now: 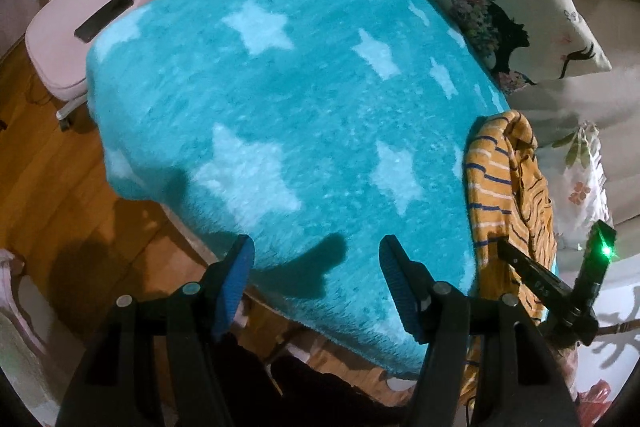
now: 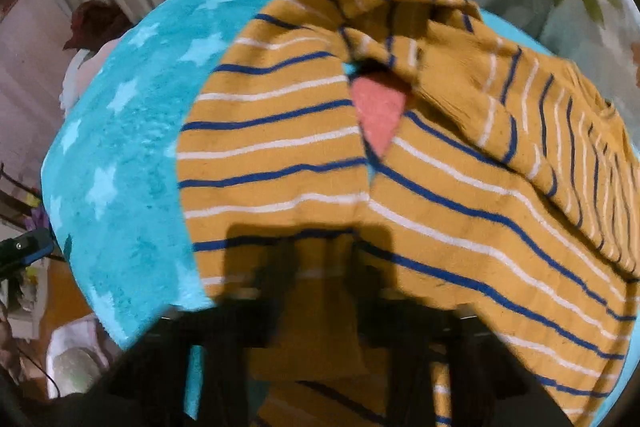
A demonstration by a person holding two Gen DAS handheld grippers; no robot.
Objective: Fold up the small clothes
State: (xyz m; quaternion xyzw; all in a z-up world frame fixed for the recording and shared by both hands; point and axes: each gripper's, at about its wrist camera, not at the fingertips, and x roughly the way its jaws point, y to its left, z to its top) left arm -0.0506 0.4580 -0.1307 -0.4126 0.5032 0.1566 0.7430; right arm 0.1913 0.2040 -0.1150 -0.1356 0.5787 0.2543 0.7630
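Striped garment lies crumpled along the teal star blanket's right edge, its near hem pinched in the closed right claw, while the left claw, jaws apart and empty, hovers over bare blanket beside it.

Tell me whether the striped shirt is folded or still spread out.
Neither neatly folded nor flat: the striped shirt lies rumpled on the star blanket, one part bunched over itself at the top right.
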